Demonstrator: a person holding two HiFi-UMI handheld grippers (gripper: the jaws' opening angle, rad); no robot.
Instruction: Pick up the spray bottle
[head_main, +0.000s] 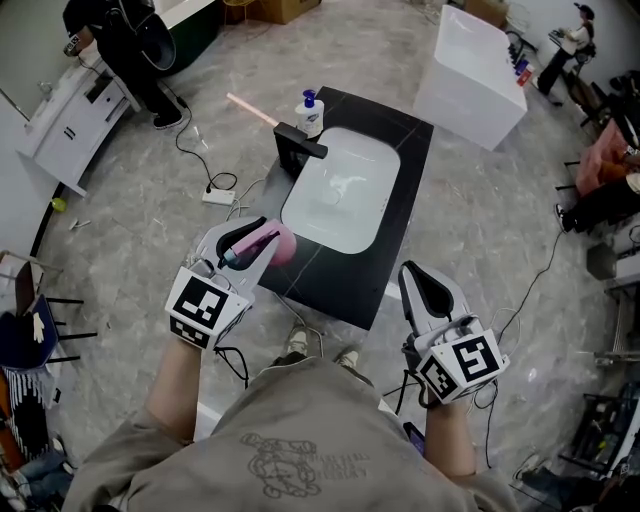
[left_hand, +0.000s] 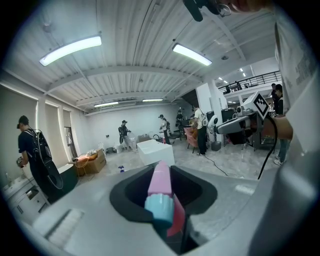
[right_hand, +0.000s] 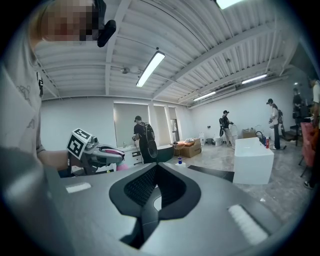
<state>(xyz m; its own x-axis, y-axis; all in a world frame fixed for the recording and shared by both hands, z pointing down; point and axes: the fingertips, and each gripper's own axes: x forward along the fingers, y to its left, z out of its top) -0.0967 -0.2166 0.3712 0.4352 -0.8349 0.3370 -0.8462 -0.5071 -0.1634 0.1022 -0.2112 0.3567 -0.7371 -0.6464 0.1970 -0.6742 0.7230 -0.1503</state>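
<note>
Left tool (head_main: 243, 247) is gripping the spray bottle (head_main: 272, 243): pink body, teal nozzle end. In the left gripper view the bottle is lying along the jaws with the teal end toward the camera, and the jaws are clamping its sides.

Right tool (head_main: 421, 283) is idling with its jaws together and nothing between them. I'm holding it off the near right edge of the desk (head_main: 405, 190).

In the head view the bottle is showing over the desk's near left corner, in my tool and not standing on the surface. The left gripper view is looking out at the room and ceiling, so I'm judging it lifted clear. I can't tell how high.

The white sink (head_main: 340, 190), black faucet (head_main: 298, 145) and blue-topped pump bottle (head_main: 310, 112) are sitting farther back, well apart from the grasp.

Step as I'm reading it: the grasp is made and the lift is in hand, so the pickup is nearly complete.

Next move, my call:
- Raise the bottle straight up, away from the desk edge.
- Keep the squeeze constant. The body is smooth and running along the jaws, so I'm expecting it could slide lengthwise if I tilt the tool down.
- The right tool isn't needed.
</note>
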